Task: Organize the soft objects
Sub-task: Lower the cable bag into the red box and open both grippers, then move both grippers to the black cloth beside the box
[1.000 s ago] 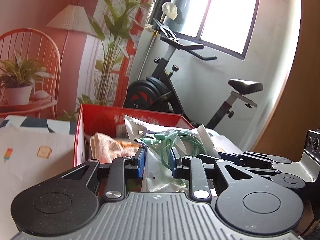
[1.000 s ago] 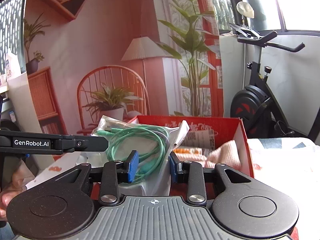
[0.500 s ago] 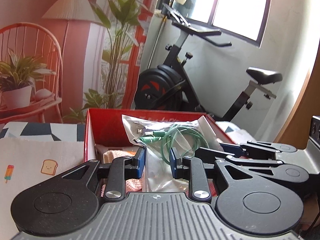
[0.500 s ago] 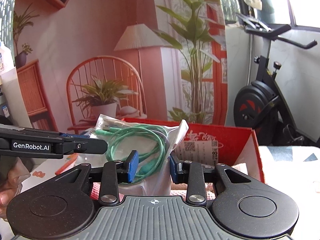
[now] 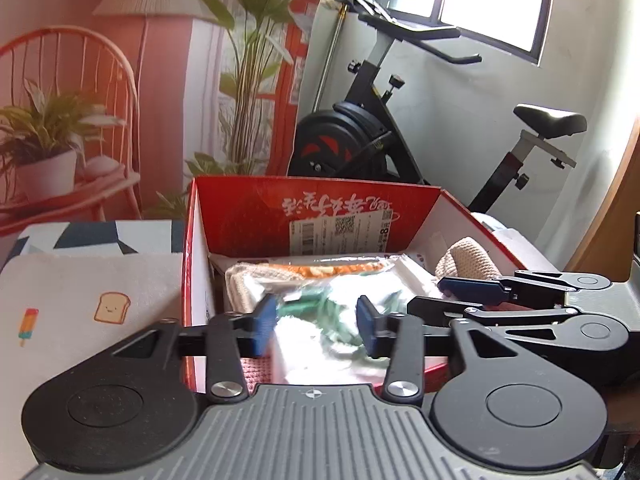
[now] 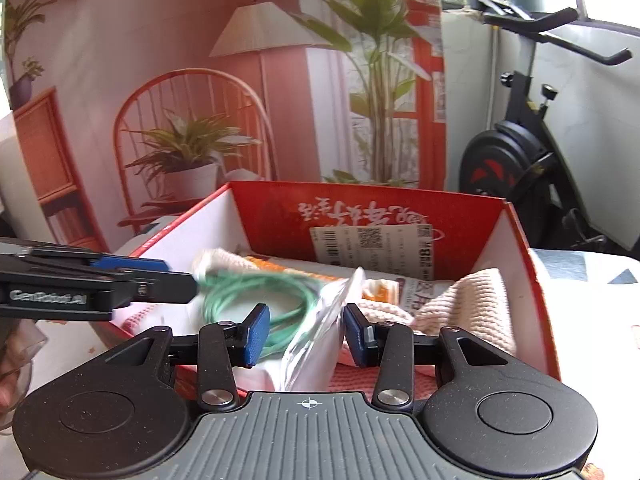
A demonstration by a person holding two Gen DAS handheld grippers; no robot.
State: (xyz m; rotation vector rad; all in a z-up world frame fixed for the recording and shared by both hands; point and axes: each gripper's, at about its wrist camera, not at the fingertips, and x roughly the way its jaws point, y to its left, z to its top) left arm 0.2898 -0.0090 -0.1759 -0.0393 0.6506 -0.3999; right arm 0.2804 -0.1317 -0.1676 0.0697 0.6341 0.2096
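From the left wrist, the left gripper [image 5: 316, 326] hangs over the red box [image 5: 320, 208], its fingers opening; the clear bag of green cable [image 5: 324, 312] lies blurred between them inside the box, untouched.

From the right wrist, the right gripper [image 6: 306, 334] is opening too, the bag's edge standing loose between its pads, beside a pink knit cloth [image 6: 472, 304].

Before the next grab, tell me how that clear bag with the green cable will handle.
The clear bag looks thin and crinkled, so probably floppy and slippery. Its green cable is a loose coil, likely light, apt to shift inside.
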